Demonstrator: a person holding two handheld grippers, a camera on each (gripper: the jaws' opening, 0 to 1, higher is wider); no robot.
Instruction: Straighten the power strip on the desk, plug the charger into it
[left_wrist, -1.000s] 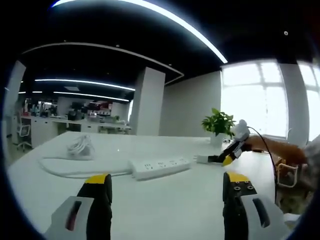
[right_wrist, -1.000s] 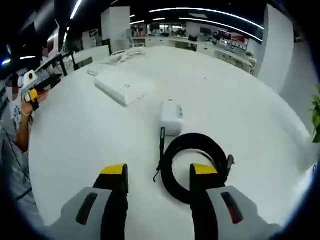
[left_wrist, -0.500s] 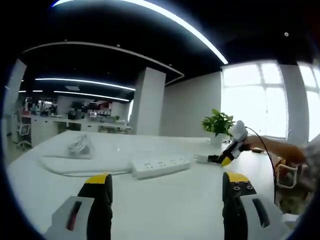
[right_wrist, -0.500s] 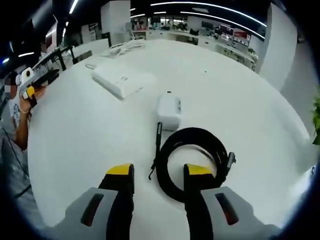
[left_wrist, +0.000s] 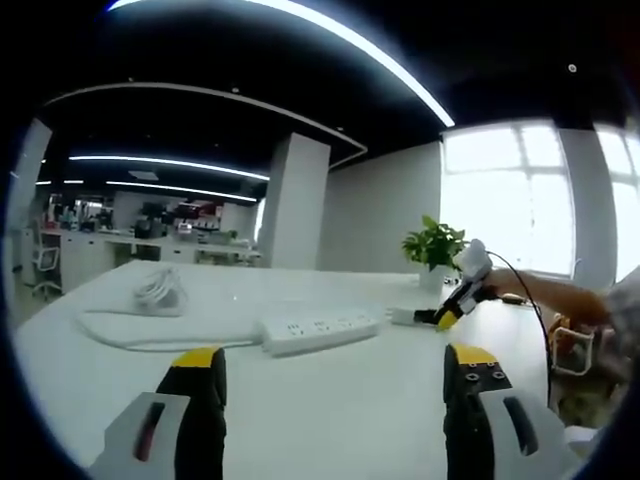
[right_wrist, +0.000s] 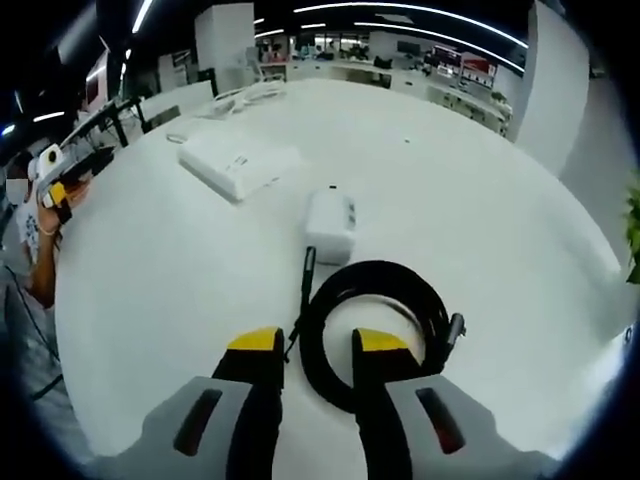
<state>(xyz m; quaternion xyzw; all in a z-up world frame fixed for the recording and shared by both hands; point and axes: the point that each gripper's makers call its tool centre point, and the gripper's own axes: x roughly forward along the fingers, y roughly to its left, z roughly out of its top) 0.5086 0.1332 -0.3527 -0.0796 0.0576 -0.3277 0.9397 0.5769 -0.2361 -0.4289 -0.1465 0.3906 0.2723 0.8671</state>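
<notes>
The white power strip (left_wrist: 318, 331) lies askew on the white desk (left_wrist: 330, 420), its cord running left to a white coil (left_wrist: 160, 292). My left gripper (left_wrist: 335, 372) hovers wide open short of the strip, holding nothing. In the right gripper view the white charger (right_wrist: 330, 222) lies beyond a black coiled cable (right_wrist: 400, 300), with the power strip (right_wrist: 235, 165) farther off. My right gripper (right_wrist: 315, 345) sits low over the coil's near edge, its jaws narrowed but still apart, with the cable's left loop between them. It also shows as the right gripper (left_wrist: 447, 315) beside the charger (left_wrist: 402, 317).
A potted plant (left_wrist: 435, 245) stands at the desk's far edge by the window. A person's forearm (left_wrist: 560, 295) reaches in from the right. The left gripper (right_wrist: 62, 180) shows at the desk's left edge. Office desks and a pillar (left_wrist: 295, 205) stand behind.
My right gripper's jaws have drawn closer together and the gripper has moved in over the near edge of the black coil. The left gripper has stayed still.
</notes>
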